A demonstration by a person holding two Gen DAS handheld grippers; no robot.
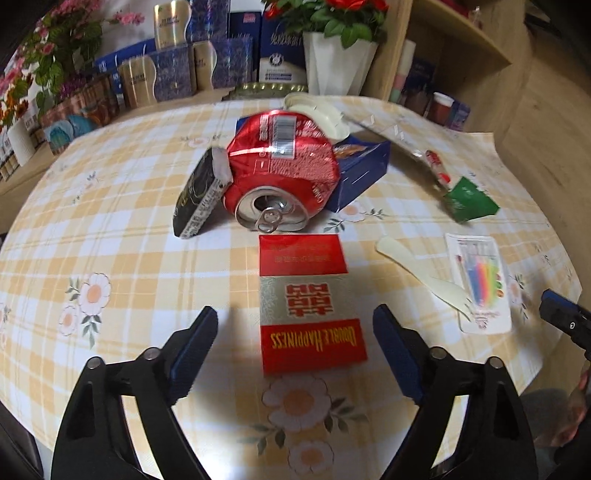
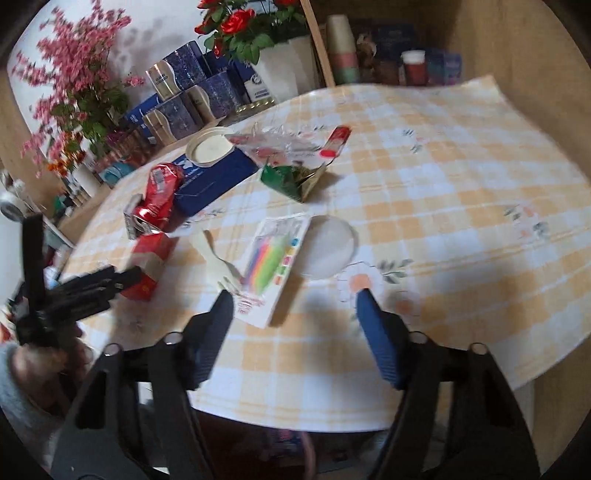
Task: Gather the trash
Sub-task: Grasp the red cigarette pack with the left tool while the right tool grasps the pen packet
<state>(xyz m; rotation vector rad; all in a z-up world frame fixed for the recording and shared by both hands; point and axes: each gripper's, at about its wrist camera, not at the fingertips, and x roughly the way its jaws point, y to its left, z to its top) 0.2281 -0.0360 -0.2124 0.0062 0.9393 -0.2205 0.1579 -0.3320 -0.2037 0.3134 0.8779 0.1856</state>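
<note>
- Left gripper [image 1: 295,350] fingers spread wide, straddling the red cigarette pack [image 1: 308,302] near the bench's front edge.
- Right gripper [image 2: 295,325] fingers wide, empty.
- Lower squarely, then close across the pack's narrow sides.

blue box [image 1: 364,173] half hidden behind crushed can [image 1: 282,166], right-wrist view motion-blurred

"DOUBLE HAPPINESS" (inverted) on red pack [image 1: 308,302]

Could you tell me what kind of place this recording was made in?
Probably a home dining or living room: a table under a checked floral tablecloth, potted flowers against the wall, wooden shelving with household goods, and litter like a crushed can.
</note>
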